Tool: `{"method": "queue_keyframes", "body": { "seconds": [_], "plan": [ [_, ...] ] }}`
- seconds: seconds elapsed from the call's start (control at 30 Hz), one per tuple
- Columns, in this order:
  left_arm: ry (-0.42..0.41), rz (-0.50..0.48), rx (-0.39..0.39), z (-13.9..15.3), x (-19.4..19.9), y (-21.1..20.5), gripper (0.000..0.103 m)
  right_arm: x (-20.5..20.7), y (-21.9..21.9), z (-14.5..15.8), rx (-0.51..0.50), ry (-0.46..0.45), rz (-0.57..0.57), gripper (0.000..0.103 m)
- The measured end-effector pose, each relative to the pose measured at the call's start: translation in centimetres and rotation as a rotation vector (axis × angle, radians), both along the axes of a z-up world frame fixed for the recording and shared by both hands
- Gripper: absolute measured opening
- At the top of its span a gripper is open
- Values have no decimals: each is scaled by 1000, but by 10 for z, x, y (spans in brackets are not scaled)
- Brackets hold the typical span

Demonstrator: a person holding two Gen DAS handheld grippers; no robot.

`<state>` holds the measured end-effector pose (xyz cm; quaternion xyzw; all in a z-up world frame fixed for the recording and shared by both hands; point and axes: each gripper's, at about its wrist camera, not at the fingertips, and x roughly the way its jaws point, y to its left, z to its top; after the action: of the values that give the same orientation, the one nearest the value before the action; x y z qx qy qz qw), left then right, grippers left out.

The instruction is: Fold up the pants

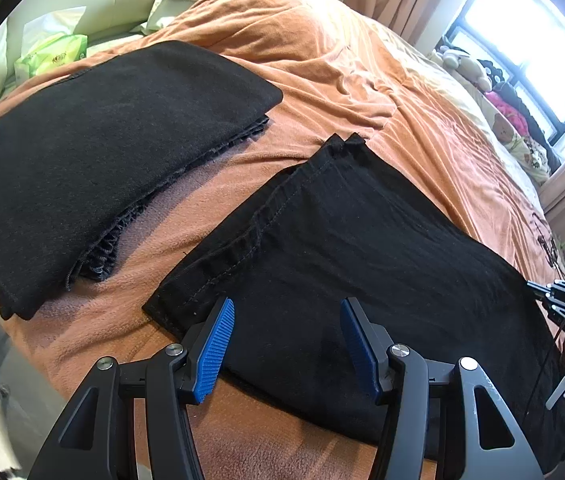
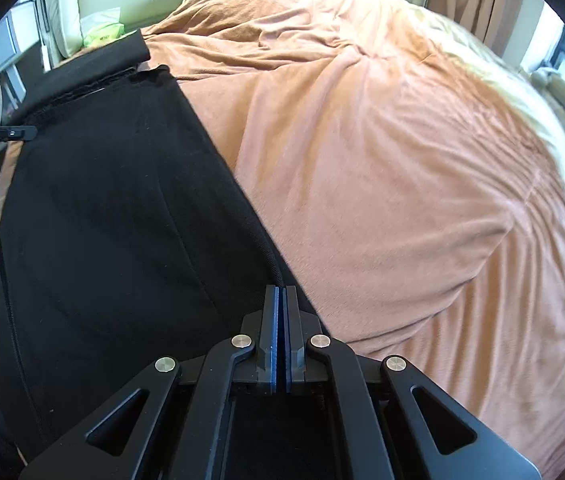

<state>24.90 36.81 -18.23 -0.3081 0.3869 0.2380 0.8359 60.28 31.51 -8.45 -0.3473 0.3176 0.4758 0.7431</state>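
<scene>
Black pants (image 1: 362, 240) lie flat on the orange blanket (image 1: 322, 60), their hem end pointing up the bed. My left gripper (image 1: 287, 304) hovers open over the pants' near edge, blue pads wide apart with nothing between them. In the right wrist view the same pants (image 2: 122, 220) fill the left half. My right gripper (image 2: 281, 288) is shut at their right edge, where a rolled ridge of fabric runs straight into the fingertips. The right gripper (image 1: 562, 300) also shows at the far right of the left wrist view, held by a hand.
A second black garment (image 1: 102, 140) lies folded on the blanket to the left of the pants. A green tissue pack (image 1: 54, 54) sits by the pillows. Stuffed toys (image 1: 466, 66) line the window side. Bare blanket (image 2: 402, 160) stretches to the right.
</scene>
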Motion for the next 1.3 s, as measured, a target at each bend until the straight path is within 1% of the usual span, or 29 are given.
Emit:
{"method": "queue_keyframes", "body": {
  "seconds": [0.1, 0.27, 0.3, 0.47, 0.57, 0.63, 0.73, 0.8, 0.87, 1.03, 1.1, 1.2, 1.3],
  "plan": [
    [7, 2, -2, -3, -1, 2, 58, 3, 4, -7, -15, -2, -26, 0],
    [-1, 22, -11, -1, -9, 7, 58, 10, 20, -35, -47, 26, -92, 0],
    [-3, 24, -11, 1, -11, 7, 58, 11, 21, -36, -41, 28, -103, 0],
    [-16, 56, 0, 10, -30, 11, 58, 4, 14, -22, 17, 47, -149, 0],
    [-27, 62, -22, 9, -40, 14, 58, -3, 4, -14, 42, 57, -172, 1],
    [-27, 65, -45, 5, -44, 15, 58, -2, -3, -11, 56, 66, -192, 5],
    [-47, 55, -92, -2, -49, 13, 58, -10, -17, -3, 88, 82, -219, 15],
    [-58, 47, -122, -8, -49, 12, 58, -17, -28, 2, 111, 80, -242, 30],
    [-70, 43, -156, -14, -49, 12, 58, -25, -42, 7, 134, 76, -267, 38],
    [-110, 41, -199, -23, -47, 19, 59, -47, -76, 18, 192, 91, -329, 39],
    [-121, 42, -205, -24, -46, 23, 59, -58, -94, 20, 220, 108, -359, 39],
    [-133, 42, -203, -26, -44, 29, 59, -73, -117, 23, 253, 135, -391, 39],
    [-141, 43, -172, -26, -41, 34, 59, -86, -138, 24, 284, 165, -424, 39]
  ]
}}
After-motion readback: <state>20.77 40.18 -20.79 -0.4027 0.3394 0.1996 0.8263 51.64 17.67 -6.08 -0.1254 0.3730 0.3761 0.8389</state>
